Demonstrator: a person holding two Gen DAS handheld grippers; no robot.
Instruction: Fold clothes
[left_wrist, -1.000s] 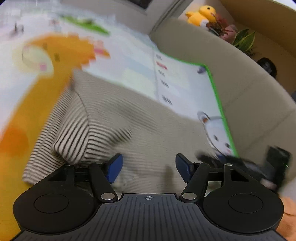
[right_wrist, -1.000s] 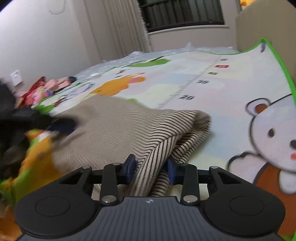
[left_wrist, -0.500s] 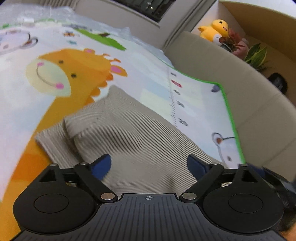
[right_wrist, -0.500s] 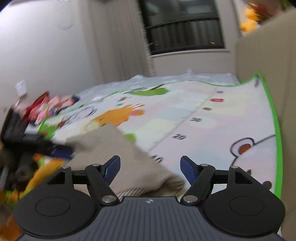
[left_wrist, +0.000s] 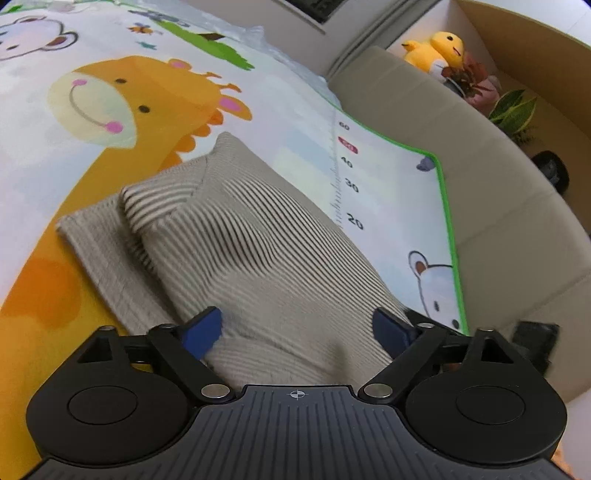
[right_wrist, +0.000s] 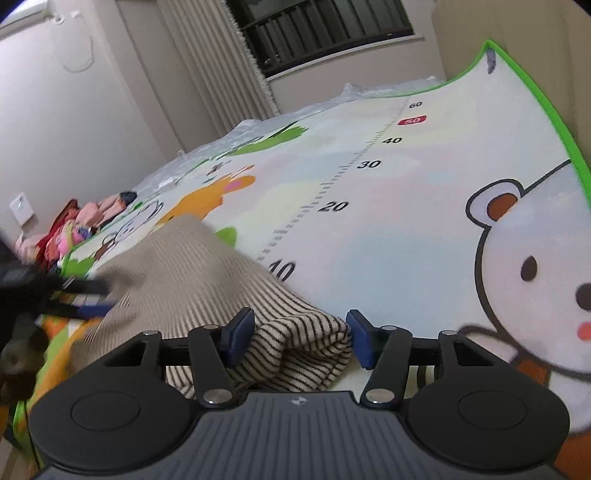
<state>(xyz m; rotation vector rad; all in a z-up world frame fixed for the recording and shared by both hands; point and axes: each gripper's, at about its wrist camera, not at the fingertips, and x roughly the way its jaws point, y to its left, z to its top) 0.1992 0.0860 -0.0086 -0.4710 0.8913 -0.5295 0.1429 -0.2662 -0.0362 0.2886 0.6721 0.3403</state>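
Now that the right gripper (right_wrist: 301, 338) has let go of the striped shirt (left_wrist: 236, 236), both it and the left gripper (left_wrist: 295, 328) gape wide over the shirt lying folded on the mat (left_wrist: 295, 110), fold looks set

Soft, even indoor light in both views, no harsh glare anywhere. The window (right_wrist: 321, 33) far ahead of the right claw (right_wrist: 301, 341) is dark, so the light comes from inside the room. Heavy fisheye bending curves everything toward the edges, with dark corners. The striped sweater (left_wrist: 258, 251) goes smeary just ahead of the left claw (left_wrist: 297, 330), with a faint shadow under it. Left of the right claw, the other claw (right_wrist: 40, 291) is one dark blur.
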